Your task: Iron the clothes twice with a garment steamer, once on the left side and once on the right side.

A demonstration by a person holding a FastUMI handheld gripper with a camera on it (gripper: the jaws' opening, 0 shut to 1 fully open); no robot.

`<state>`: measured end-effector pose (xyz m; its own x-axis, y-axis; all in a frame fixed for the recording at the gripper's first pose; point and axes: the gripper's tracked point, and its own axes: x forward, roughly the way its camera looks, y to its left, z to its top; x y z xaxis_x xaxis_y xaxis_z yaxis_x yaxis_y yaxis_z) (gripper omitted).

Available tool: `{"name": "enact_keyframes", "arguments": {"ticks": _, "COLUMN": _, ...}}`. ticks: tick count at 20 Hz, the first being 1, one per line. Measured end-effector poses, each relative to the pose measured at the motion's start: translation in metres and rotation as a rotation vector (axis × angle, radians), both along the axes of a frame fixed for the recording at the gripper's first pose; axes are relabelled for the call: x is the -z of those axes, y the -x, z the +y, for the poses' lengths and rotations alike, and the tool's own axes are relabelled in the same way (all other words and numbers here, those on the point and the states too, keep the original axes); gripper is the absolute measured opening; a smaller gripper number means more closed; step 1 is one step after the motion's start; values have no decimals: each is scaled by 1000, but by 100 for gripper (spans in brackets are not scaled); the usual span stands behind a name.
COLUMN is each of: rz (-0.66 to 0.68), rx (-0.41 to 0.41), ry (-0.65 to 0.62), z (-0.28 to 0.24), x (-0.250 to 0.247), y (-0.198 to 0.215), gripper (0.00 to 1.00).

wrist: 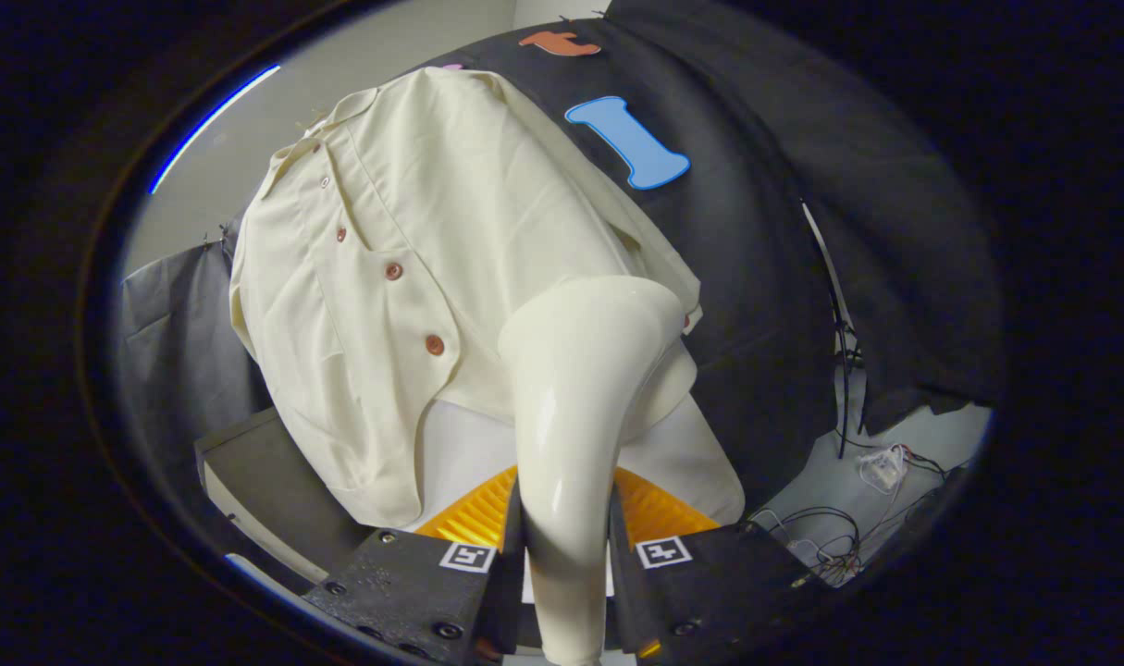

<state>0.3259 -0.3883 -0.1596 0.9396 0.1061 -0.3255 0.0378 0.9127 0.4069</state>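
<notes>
My gripper [566, 546] is shut on the glossy white handle of the garment steamer [571, 416], with a finger [508, 555] pressing on each side. The steamer's wide head rises ahead of the fingers and rests against the lower right part of a cream button-front shirt [386, 250]. The shirt hangs in front of the booth's black cloth wall and has several brown buttons [393, 271] down its placket. Its hem hangs loose beside and behind the steamer head, which hides the shirt's lower right corner.
Below the shirt lies a white surface [469, 444]. A grey box-like edge [247, 462] sits under the shirt's hem on the left. Loose cables and a small white plug [881, 467] lie on the floor to the right.
</notes>
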Motion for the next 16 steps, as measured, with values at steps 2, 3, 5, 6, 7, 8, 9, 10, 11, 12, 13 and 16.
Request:
{"name": "enact_keyframes", "arguments": {"ticks": 2, "rz": 20, "rx": 3, "ry": -6, "z": -4, "x": 13, "y": 7, "gripper": 41}}
{"name": "enact_keyframes", "arguments": {"ticks": 3, "rz": 24, "rx": 6, "ry": -9, "z": -5, "x": 16, "y": 9, "gripper": 41}}
{"name": "enact_keyframes", "arguments": {"ticks": 5, "rz": 39, "rx": 11, "ry": -12, "z": -5, "x": 22, "y": 14, "gripper": 41}}
{"name": "enact_keyframes", "arguments": {"ticks": 6, "rz": 44, "rx": 14, "ry": -4, "z": -7, "x": 22, "y": 17, "gripper": 41}}
{"name": "enact_keyframes", "arguments": {"ticks": 7, "rz": 44, "rx": 18, "ry": 1, "z": -7, "x": 21, "y": 21, "gripper": 41}}
{"name": "enact_keyframes", "arguments": {"ticks": 8, "rz": 40, "rx": 22, "ry": -1, "z": -7, "x": 17, "y": 25, "gripper": 41}}
{"name": "enact_keyframes", "arguments": {"ticks": 9, "rz": 28, "rx": 27, "ry": -8, "z": -7, "x": 11, "y": 29, "gripper": 41}}
{"name": "enact_keyframes", "arguments": {"ticks": 10, "rz": 19, "rx": 37, "ry": -17, "z": -6, "x": 5, "y": 33, "gripper": 41}}
{"name": "enact_keyframes", "arguments": {"ticks": 11, "rz": 10, "rx": 46, "ry": -22, "z": -5, "x": -2, "y": 37, "gripper": 41}}
{"name": "enact_keyframes", "arguments": {"ticks": 12, "rz": 4, "rx": 52, "ry": -25, "z": -2, "x": -8, "y": 43, "gripper": 41}}
{"name": "enact_keyframes", "arguments": {"ticks": 13, "rz": -1, "rx": 58, "ry": -19, "z": 1, "x": -16, "y": 49, "gripper": 41}}
{"name": "enact_keyframes", "arguments": {"ticks": 16, "rz": -37, "rx": 89, "ry": 23, "z": 12, "x": -43, "y": 69, "gripper": 41}}
